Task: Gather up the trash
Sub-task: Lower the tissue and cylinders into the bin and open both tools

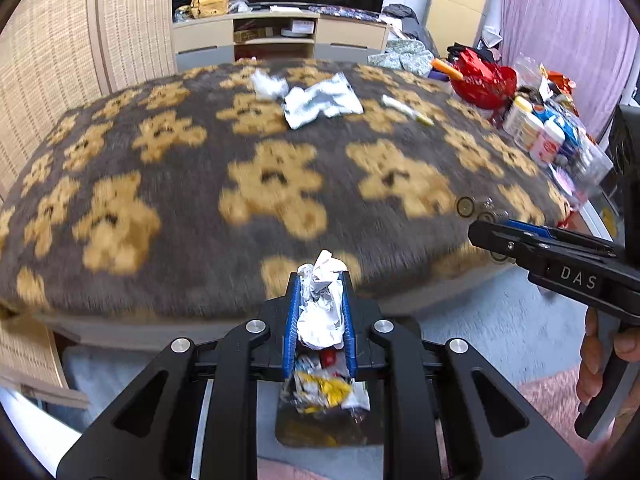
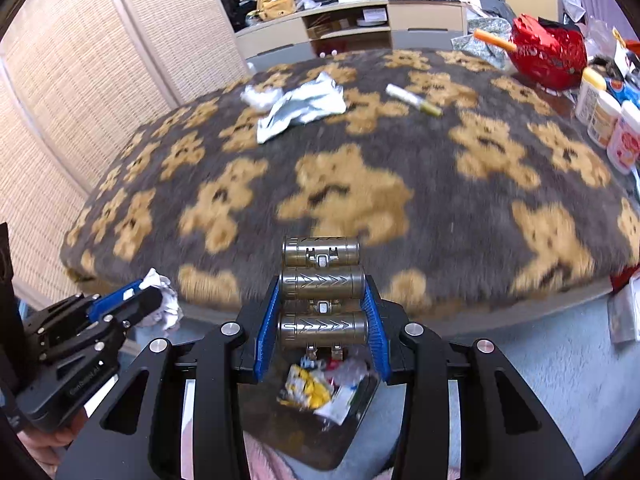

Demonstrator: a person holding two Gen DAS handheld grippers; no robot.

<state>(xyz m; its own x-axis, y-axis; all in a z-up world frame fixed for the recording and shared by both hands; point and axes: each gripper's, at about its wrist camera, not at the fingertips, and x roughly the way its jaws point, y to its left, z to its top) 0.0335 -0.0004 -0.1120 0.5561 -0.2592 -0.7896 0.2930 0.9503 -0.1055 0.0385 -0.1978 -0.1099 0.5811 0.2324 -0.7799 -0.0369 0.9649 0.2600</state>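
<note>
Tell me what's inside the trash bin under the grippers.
The trash bin holds a yellow wrapper, clear plastic and white scraps. The gripper and its metal cylinders cover the bin's far part.

Wide middle of grey bear-print fleece blanket (image 2: 400, 184) is lying bare, giving free passage. Far side is being blocked by crumpled silver foil wrapper (image 2: 302, 106), white tissue wad (image 2: 256, 96) and white marker-like tube (image 2: 412, 100). Right edge is crowding with white plastic bottles (image 2: 604, 120) and red crinkled foil bag (image 2: 548, 56).
</note>
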